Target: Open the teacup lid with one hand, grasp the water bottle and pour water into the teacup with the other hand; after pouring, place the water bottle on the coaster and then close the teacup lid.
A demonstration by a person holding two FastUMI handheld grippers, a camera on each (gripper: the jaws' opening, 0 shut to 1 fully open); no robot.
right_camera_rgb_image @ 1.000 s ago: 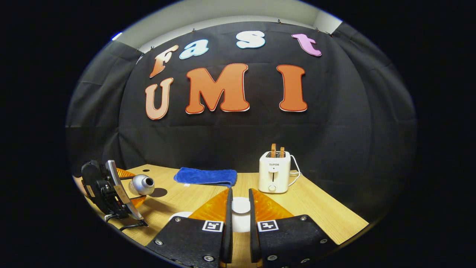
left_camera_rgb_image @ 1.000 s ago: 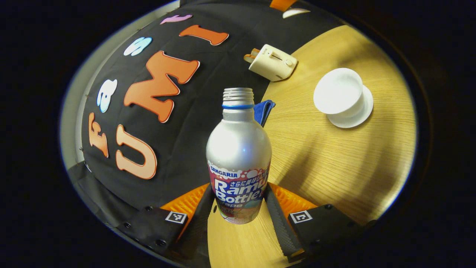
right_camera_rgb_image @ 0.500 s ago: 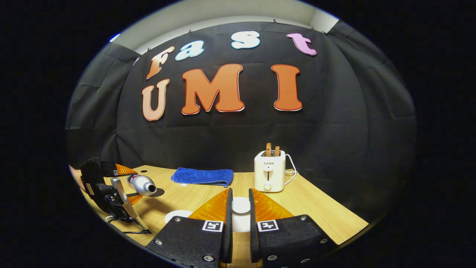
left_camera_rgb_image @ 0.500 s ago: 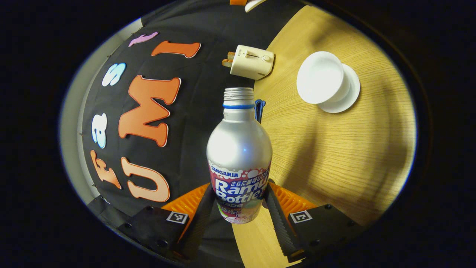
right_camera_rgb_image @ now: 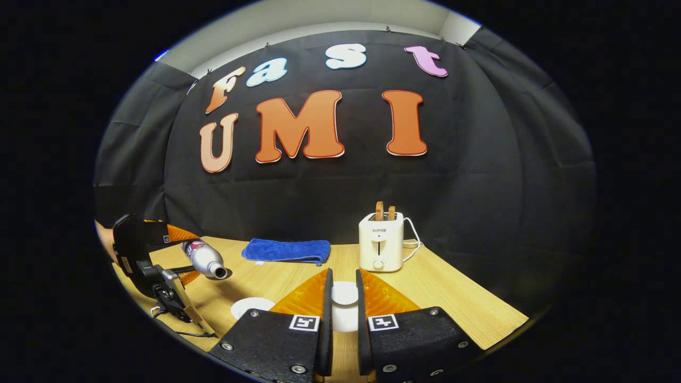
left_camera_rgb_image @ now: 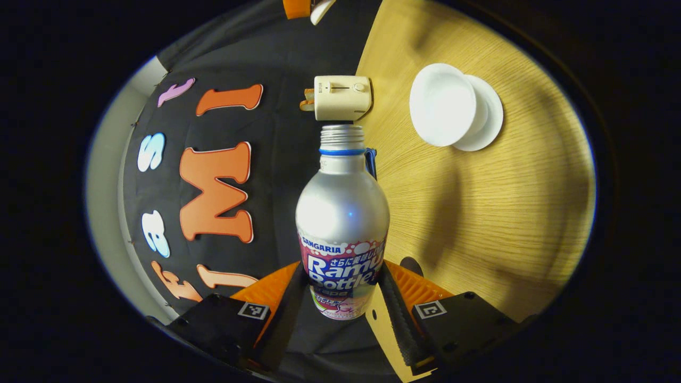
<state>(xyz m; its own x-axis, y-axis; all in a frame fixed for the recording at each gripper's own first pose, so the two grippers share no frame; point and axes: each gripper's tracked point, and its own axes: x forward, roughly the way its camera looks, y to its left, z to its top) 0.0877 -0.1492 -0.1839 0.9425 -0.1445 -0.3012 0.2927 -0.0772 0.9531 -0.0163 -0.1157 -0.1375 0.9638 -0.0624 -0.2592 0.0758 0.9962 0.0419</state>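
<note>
My left gripper point(left_camera_rgb_image: 343, 271) is shut on the lower body of a silver water bottle point(left_camera_rgb_image: 342, 207) with a printed label and no cap. In the right gripper view the same bottle point(right_camera_rgb_image: 205, 259) lies tipped almost flat at the far left, its mouth pointing right and slightly down. A white teacup point(left_camera_rgb_image: 442, 105) stands open on its white saucer point(left_camera_rgb_image: 489, 122), off to the right of the bottle's mouth. My right gripper point(right_camera_rgb_image: 343, 281) is shut on the white teacup lid point(right_camera_rgb_image: 345, 294), which it holds above the table. The cup's white rim point(right_camera_rgb_image: 251, 307) shows just left of it.
A cream toaster point(right_camera_rgb_image: 380, 249) with two slices in it stands at the back of the wooden table point(right_camera_rgb_image: 452, 298), its cord trailing right. A folded blue cloth point(right_camera_rgb_image: 284, 250) lies left of it. The black booth wall closes off the back.
The left gripper has rolled further, tipping the bottle's mouth lower and toward the cup. The right gripper with the lid has hardly moved.
</note>
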